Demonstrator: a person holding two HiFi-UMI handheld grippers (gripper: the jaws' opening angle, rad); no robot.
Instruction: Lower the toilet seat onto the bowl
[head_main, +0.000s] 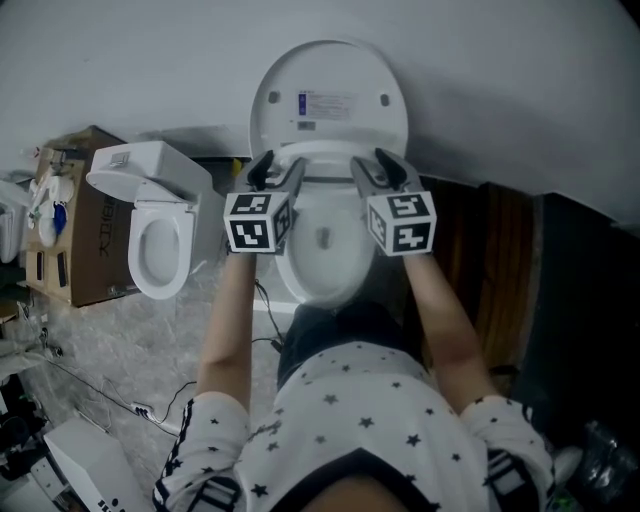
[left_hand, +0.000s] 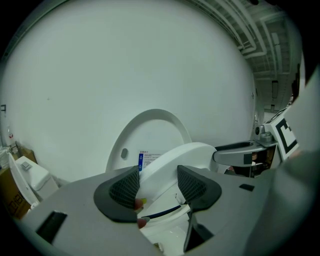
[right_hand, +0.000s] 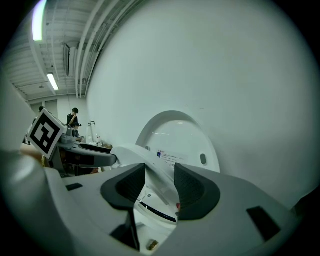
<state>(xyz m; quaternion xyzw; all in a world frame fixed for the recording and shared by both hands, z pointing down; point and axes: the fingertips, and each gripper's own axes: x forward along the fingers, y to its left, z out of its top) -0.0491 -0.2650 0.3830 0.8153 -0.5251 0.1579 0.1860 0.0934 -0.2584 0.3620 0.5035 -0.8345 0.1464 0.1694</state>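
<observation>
The toilet seat (left_hand: 172, 160) stands tilted between the upright lid (head_main: 328, 100) and the bowl (head_main: 322, 255), with the left gripper (head_main: 276, 170) and right gripper (head_main: 384, 166) each pinching one side of its rim. It is best to lower both together, evenly and slowly, so it does not slam. The hinge is hard to make out, as is how firmly the pads bite
</observation>
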